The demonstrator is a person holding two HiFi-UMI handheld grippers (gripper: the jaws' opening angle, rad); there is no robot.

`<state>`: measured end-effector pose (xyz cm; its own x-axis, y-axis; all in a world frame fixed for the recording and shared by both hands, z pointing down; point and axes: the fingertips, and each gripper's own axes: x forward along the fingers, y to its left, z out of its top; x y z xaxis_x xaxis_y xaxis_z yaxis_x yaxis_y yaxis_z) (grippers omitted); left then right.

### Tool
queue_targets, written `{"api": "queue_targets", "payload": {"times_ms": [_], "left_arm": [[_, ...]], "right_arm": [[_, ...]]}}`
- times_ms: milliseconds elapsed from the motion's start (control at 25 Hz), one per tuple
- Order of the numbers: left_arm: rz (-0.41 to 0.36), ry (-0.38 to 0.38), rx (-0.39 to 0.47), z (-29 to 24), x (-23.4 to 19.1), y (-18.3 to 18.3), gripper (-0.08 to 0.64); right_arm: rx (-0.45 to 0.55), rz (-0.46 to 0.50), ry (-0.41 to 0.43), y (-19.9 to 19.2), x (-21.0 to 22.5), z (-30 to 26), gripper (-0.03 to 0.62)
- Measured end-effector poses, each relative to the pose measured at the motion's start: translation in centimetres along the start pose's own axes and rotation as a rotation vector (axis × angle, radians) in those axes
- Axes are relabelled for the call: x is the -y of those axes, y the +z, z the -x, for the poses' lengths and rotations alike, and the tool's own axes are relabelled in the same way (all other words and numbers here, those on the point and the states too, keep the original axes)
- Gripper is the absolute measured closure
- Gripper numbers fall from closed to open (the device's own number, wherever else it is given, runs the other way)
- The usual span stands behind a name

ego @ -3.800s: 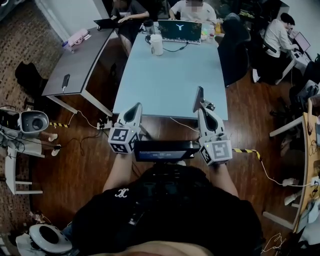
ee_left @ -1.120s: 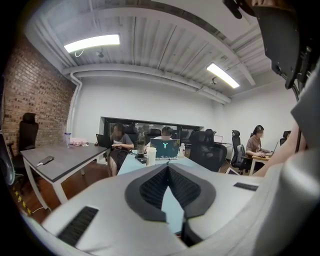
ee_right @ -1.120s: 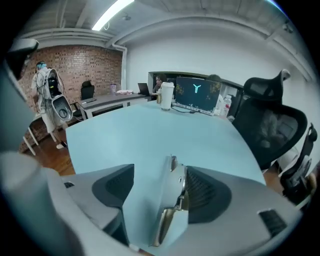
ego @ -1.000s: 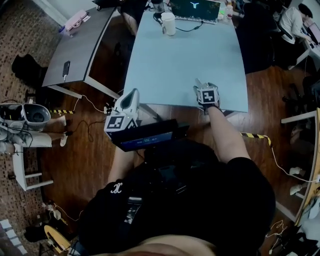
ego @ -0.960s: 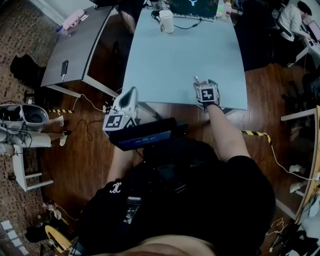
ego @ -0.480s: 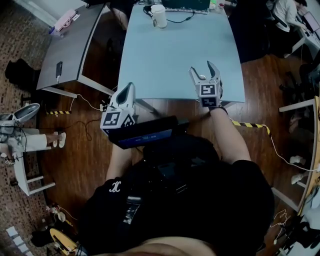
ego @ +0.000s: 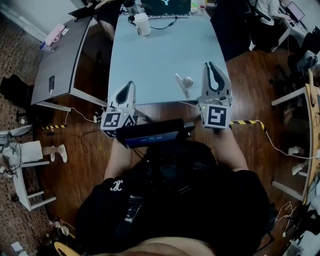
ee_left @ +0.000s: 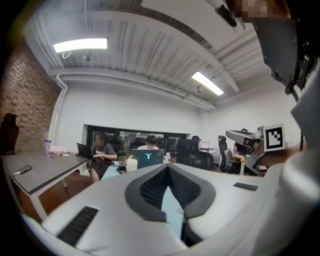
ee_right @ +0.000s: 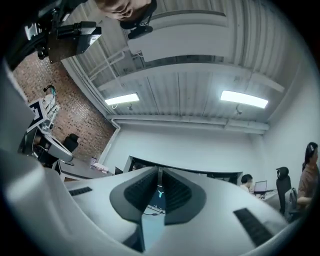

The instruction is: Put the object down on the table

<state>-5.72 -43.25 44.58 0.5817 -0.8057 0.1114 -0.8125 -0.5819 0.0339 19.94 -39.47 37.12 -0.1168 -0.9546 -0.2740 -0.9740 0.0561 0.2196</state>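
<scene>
A small shiny spoon-like object (ego: 183,83) lies on the light blue table (ego: 160,55) near its front edge. My right gripper (ego: 213,65) hangs just to the right of it, apart from it. Its jaws are closing and the tips meet in the right gripper view (ee_right: 160,171), with nothing between them. My left gripper (ego: 129,84) sits at the table's front left edge. In the left gripper view (ee_left: 168,168) its tips touch and it holds nothing.
At the table's far end stand a white mug (ego: 142,23) and an open laptop (ego: 165,7), with people seated behind them. A grey desk (ego: 65,55) with a phone (ego: 51,83) adjoins on the left. A dark chair (ego: 231,25) stands at the right.
The right gripper's jaws stood wide around the object half a second ago. Now the object lies free on the table, and the gripper has drawn back to its right with jaws together.
</scene>
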Motion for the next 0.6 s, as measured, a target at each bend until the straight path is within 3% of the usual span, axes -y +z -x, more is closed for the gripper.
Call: {"api": "queue_targets", "payload": {"times_ms": [320, 600], "left_arm": [[-0.075, -0.041, 0.050, -1.7, 7.2, 1.8, 0.568], [-0.115, -0.091, 0.081, 0.2, 11.1, 2.6, 0.568]], "right_arm": [[-0.006, -0.006, -0.001, 0.6, 4.8, 5.2, 0.614], [0.035, -0.019, -0.017, 1.7, 5.3, 8.9, 0.614]]}}
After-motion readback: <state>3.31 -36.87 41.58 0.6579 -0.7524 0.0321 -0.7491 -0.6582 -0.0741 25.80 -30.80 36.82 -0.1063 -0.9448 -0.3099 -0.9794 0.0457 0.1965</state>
